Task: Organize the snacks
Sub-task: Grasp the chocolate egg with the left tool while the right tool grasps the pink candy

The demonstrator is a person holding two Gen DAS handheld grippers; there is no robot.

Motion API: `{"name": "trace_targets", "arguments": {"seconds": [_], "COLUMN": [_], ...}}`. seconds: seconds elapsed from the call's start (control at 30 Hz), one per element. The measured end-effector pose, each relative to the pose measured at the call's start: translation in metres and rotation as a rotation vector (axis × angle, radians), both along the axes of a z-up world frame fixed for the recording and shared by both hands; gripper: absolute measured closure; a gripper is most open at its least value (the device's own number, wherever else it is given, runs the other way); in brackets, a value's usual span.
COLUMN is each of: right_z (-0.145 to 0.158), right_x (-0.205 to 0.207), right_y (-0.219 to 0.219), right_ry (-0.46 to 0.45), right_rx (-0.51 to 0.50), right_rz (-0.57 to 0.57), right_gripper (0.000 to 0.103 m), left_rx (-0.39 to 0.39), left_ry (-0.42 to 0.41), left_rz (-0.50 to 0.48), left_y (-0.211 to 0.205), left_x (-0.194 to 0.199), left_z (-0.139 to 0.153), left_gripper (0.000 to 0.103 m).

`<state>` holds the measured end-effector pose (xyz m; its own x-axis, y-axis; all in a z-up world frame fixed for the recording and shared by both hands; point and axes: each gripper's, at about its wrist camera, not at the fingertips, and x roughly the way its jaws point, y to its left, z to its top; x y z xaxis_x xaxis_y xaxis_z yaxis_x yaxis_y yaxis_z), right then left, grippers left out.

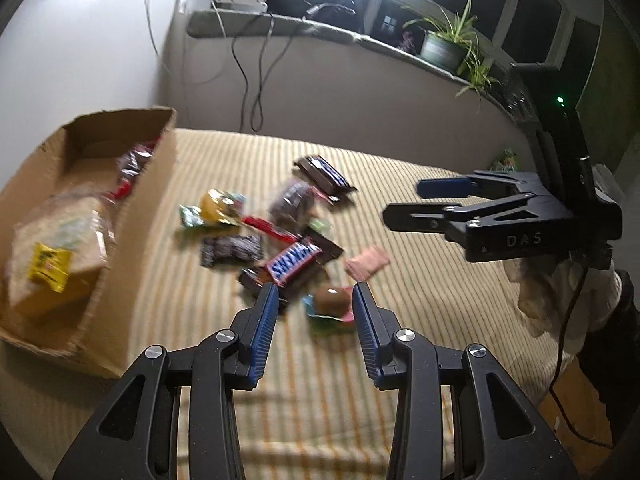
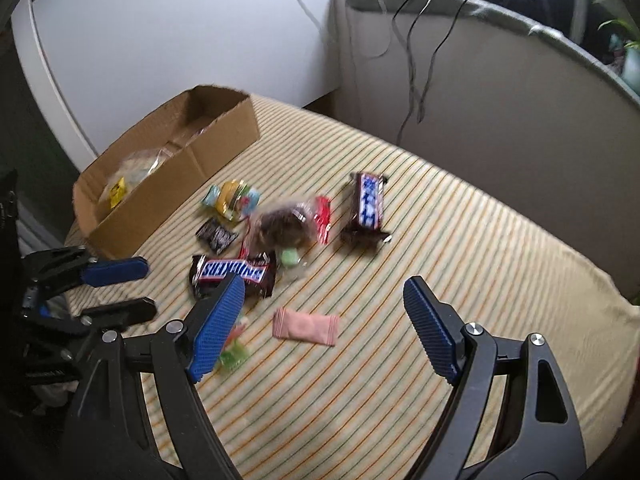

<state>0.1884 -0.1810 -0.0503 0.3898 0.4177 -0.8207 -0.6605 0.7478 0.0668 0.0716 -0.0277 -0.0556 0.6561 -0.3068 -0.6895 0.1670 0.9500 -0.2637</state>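
Observation:
Loose snacks lie on a striped cloth (image 1: 420, 320): a Snickers bar (image 1: 294, 264) (image 2: 234, 272), a dark bar with a blue label (image 1: 324, 174) (image 2: 368, 204), a pink packet (image 1: 367, 262) (image 2: 306, 326), a yellow-green pack (image 1: 218, 208) (image 2: 232, 200) and a burger-shaped sweet (image 1: 334, 300). A cardboard box (image 1: 132, 240) (image 2: 192, 164) at the left holds bagged snacks. My left gripper (image 1: 315, 292) (image 2: 150, 288) is open, its tips on either side of the burger sweet and not pressing it. My right gripper (image 2: 324, 284) (image 1: 401, 201) is open above the pink packet.
A clear bag of brown sweets (image 1: 292, 200) (image 2: 280, 224) and a small dark packet (image 1: 232, 250) (image 2: 216, 236) sit in the pile. Behind the table runs a low wall with hanging cables (image 1: 256, 80) and a potted plant (image 1: 444, 46) on the sill.

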Motion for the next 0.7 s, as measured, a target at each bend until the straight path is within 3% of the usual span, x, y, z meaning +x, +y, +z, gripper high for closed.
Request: {"name": "trace_targets", "arguments": {"seconds": [0.13,0.37,0.53,0.7], "right_z": [-0.014,-0.038,-0.05,-0.053], "right_x": [-0.003,-0.026,-0.026,-0.019], "right_y": [0.006,0.022,0.028,0.03], "right_ry": [0.013,-0.022,-0.059,-0.061], "right_rx": [-0.063,-0.207,-0.275,-0.26], "right_rz": [0.132,0.332,0.376,0.386], "right_gripper": [0.04,0.041,0.041,0.044], "left_rx": [-0.001,0.014,0.038,0.064], "left_ry": [0.029,0.066,0.08,0.095], "left_rz": [-0.007,0.005,0.008,0.016], "left_y": [-0.01,-0.021,-0.027,-0.031], "left_x": [0.002,0.012,0.021,0.027], "left_z": [-0.008,-0.019,-0.024,-0.031], "left_gripper": [0.066,0.066,0.066,0.066]}}
